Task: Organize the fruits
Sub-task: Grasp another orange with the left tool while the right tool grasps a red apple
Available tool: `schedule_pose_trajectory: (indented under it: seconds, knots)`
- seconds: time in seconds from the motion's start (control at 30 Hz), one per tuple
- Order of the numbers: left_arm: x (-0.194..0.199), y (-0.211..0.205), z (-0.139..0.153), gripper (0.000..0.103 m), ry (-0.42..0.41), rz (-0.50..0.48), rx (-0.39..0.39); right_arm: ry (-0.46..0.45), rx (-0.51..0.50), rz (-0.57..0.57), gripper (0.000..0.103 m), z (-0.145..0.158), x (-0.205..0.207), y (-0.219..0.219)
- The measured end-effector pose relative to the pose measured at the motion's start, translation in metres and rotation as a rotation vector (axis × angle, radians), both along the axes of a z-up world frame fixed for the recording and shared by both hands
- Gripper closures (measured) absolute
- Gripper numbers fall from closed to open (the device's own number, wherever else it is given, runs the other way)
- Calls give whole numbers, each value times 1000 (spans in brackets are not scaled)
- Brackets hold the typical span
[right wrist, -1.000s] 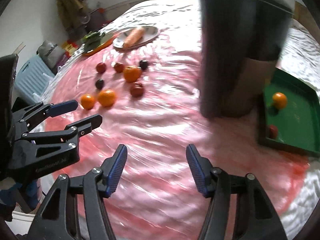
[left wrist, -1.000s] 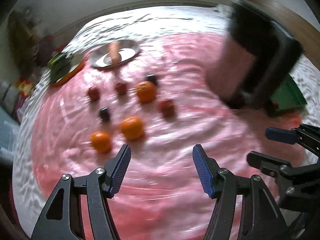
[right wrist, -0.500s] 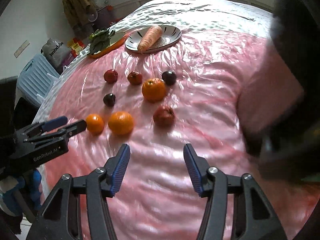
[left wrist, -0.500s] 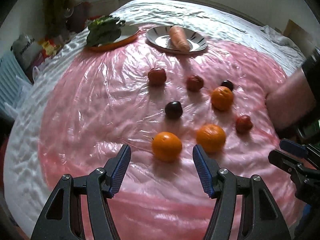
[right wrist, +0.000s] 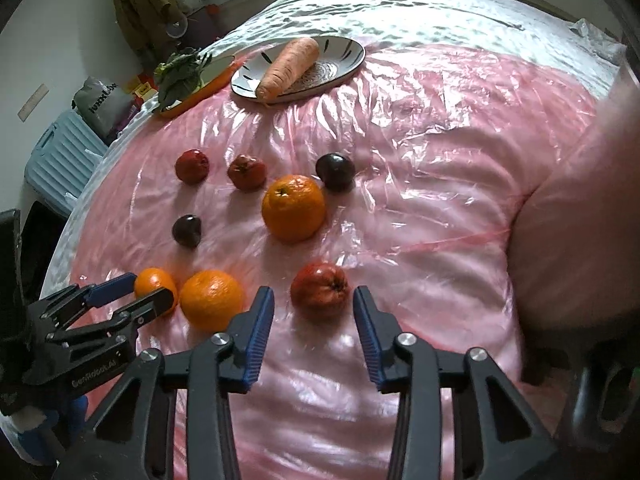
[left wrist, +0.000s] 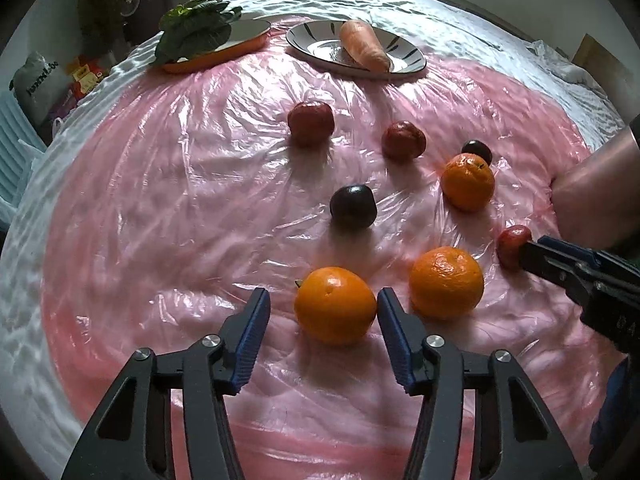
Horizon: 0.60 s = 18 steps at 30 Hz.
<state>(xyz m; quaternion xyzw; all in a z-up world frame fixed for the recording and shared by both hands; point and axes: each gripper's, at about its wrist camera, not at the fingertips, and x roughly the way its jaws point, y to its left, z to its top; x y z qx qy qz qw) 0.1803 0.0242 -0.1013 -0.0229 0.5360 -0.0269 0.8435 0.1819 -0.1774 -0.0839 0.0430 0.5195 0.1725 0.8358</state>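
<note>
On the pink plastic-covered table lie several fruits. My left gripper [left wrist: 323, 305] hangs low over the nearest orange [left wrist: 335, 314]. Its jaws are closing with the orange between them, and a gap remains on the left side. My right gripper [right wrist: 313, 302] straddles a red fruit [right wrist: 320, 294]. These jaws are closing too, with gaps on both sides. A second orange [left wrist: 446, 282] sits between the two grippers. Farther back are a third orange [right wrist: 293, 206], two dark plums [left wrist: 353, 206] [right wrist: 335, 172] and two red fruits [left wrist: 311, 124] [left wrist: 403, 140].
At the back, a striped plate [left wrist: 404, 62] holds a carrot [left wrist: 364, 44], and an orange-rimmed plate [left wrist: 224, 54] holds leafy greens [left wrist: 196, 30]. A person's forearm [right wrist: 580, 220] crosses the right side. Bags and a blue case [right wrist: 60, 160] stand beyond the table's left edge.
Both grippers came down and forward to the fruits, and their jaws narrowed. The orange now lies between the left jaws and the red fruit between the right ones. The green tray left view.
</note>
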Motion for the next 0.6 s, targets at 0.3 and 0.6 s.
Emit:
schedule_pose_trajectory:
  seconds: [0.3,0.6]
  knots:
    - [5,-2,-9,64,12,-9,-2,28,-16,19,50,-16,13,7]
    - [7,3,-14,66,19,-9,-26,50,-23,24,55,-25,18,10]
